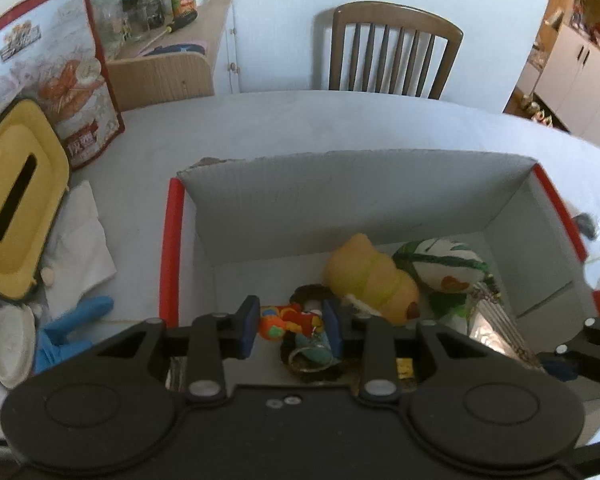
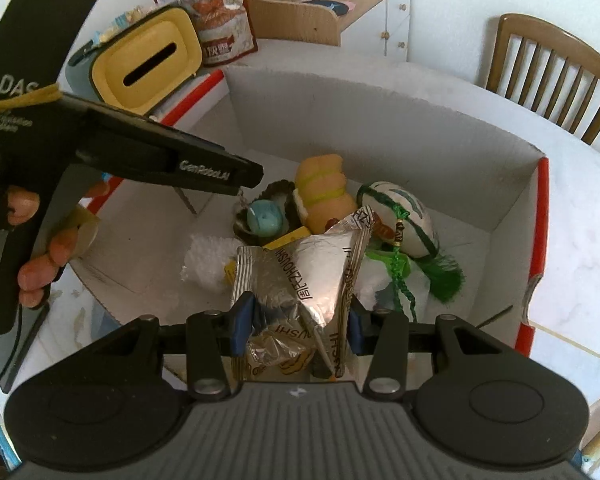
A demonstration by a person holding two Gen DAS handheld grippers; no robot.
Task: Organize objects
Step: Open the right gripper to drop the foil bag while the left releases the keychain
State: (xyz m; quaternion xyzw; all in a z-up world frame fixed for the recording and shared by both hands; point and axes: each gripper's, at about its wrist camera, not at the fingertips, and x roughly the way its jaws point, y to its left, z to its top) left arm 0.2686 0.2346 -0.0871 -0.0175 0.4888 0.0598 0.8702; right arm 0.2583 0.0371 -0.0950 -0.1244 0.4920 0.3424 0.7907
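Open white corrugated-cardboard box: matt paper walls, torn rough top edge, glossy red trim on the rims.
Crinkled silver foil snack packet: shiny metallic film, creased.
Yellow-orange soft toy: matt, smooth-looking skin.
White egg-shaped ornament with green cord and tassel: glossy shell, fibrous thread.
Yellow tissue-box lid: smooth, satin plastic.
Brown slat-backed chair: varnished wood.
White tabletop: matt, faintly mottled.
Black gripper body with blue pads: matt plastic, small bright metal pivots.
White crumpled tissue: soft paper.
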